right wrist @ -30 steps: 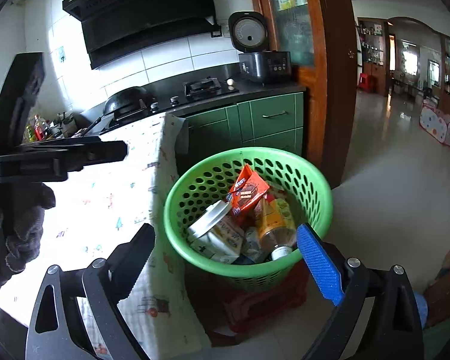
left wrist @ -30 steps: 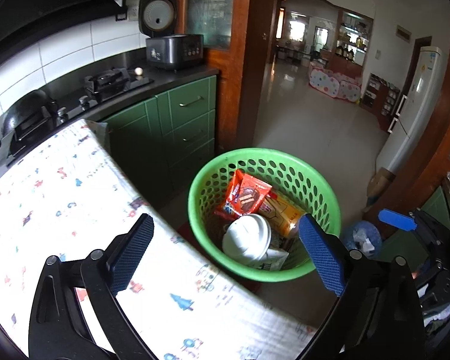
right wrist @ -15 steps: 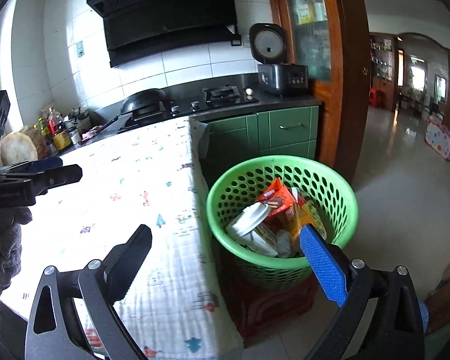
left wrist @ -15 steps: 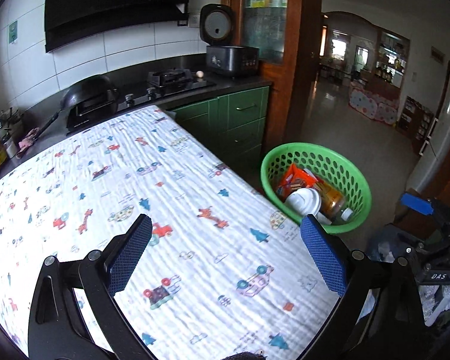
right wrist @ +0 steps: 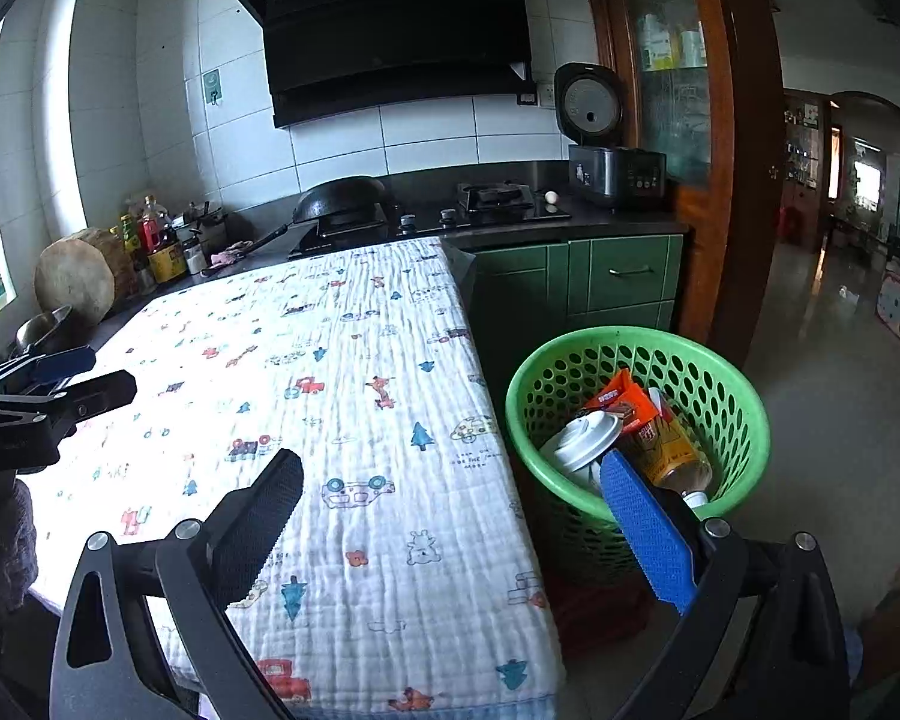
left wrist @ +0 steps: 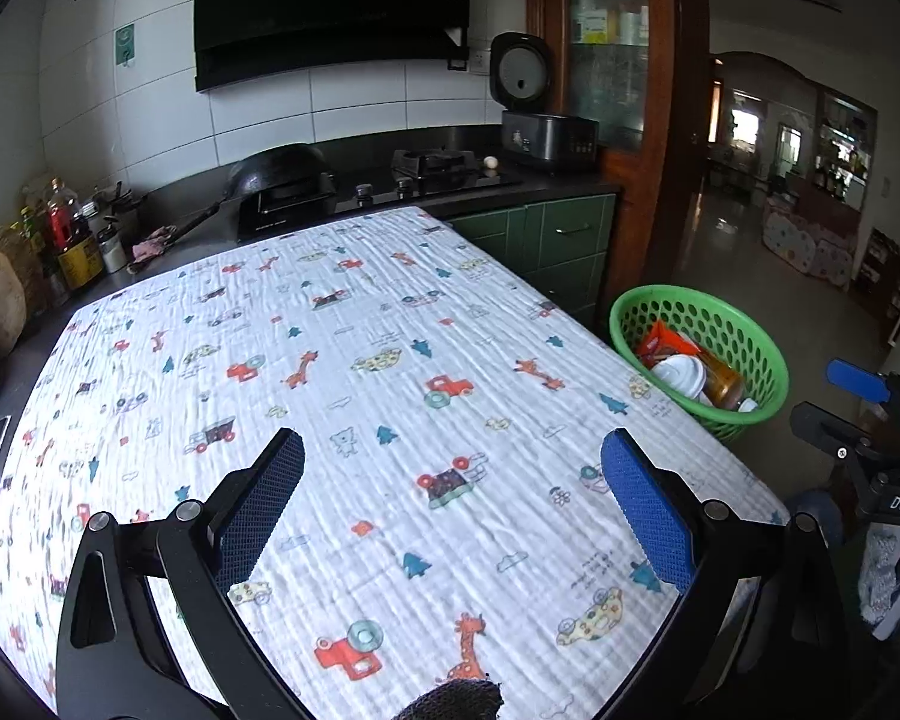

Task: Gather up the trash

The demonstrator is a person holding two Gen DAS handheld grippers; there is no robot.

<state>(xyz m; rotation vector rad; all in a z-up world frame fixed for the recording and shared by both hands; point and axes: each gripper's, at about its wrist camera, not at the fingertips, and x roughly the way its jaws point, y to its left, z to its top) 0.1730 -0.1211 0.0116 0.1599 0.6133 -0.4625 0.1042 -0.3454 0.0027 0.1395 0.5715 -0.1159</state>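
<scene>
A green perforated basket (right wrist: 726, 372) (left wrist: 756, 354) stands on the floor at the table's right side. It holds a white lidded cup (right wrist: 588, 441) (left wrist: 681, 373), an orange snack wrapper (right wrist: 627, 399) (left wrist: 663, 341) and an amber bottle (right wrist: 669, 453) (left wrist: 723, 383). My left gripper (left wrist: 453, 480) hovers open over the patterned tablecloth (left wrist: 360, 396) with nothing between its fingers. My right gripper (right wrist: 453, 501) is open and empty, straddling the table's right edge, its blue finger (right wrist: 645, 534) in front of the basket. No loose trash shows on the cloth.
Behind the table runs a dark counter with a wok (right wrist: 345, 198), gas hob (right wrist: 498, 198), egg (right wrist: 551, 197) and rice cooker (right wrist: 612, 168). Bottles (right wrist: 150, 240) and a round wooden block (right wrist: 78, 282) stand at the back left. Green cabinets (right wrist: 600, 276) and a wooden door frame (right wrist: 744, 180) flank the basket.
Both grippers have drawn back and to the left, away from the basket. The basket has shrunk towards the right in both views, and much more of the tablecloth now shows.
</scene>
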